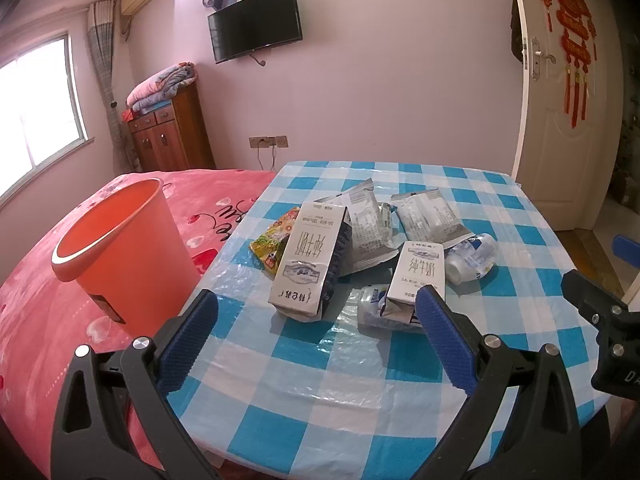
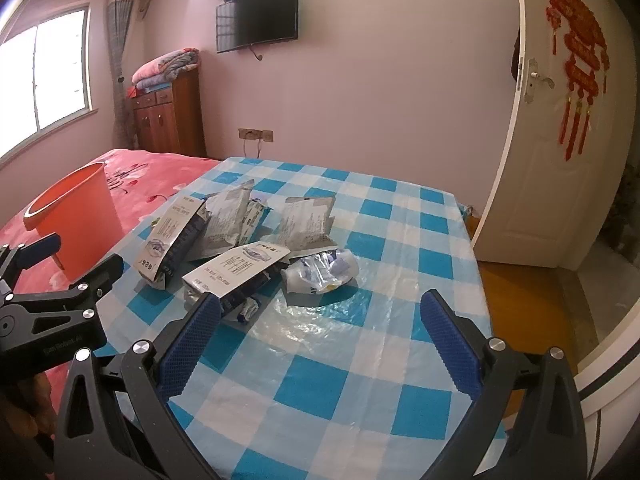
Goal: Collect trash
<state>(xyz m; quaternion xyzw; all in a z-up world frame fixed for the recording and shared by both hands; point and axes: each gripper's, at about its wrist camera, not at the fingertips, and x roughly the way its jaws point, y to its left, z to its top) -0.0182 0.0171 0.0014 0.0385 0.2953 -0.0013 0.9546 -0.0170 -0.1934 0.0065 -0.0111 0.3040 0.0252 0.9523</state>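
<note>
Trash pile: a loose cluster lay near the middle of the counter, which was covered in a blue-and-white checked plastic cloth.
Left milk carton: grey and white, lying flat with its torn end toward the camera; large printing read 纯牛奶, smaller text too small to make out.
Right milk carton: same design and the same 纯牛奶 print, lying just beside the first, its crumpled end touching the left claw's right pad.
Silver wrappers: one wrapper lay behind the cartons and another wrapper to its right, both covered in fine print that could not be read.
Yellow packet: colourful snack bag, partly tucked behind the left carton.
Crushed bottle: clear plastic with a blue-and-white label, to the right of the right carton; label text illegible.
Second crushed plastic: lay flattened under the front of the right carton.
Bin: orange, upright, standing on the pink bedspread just left of the counter.
Left claw: spread wide, low over the near side of the pile, gripping nothing.
Right claw: spread wide, empty, aimed at the crushed bottle and cartons from the near right.
</note>
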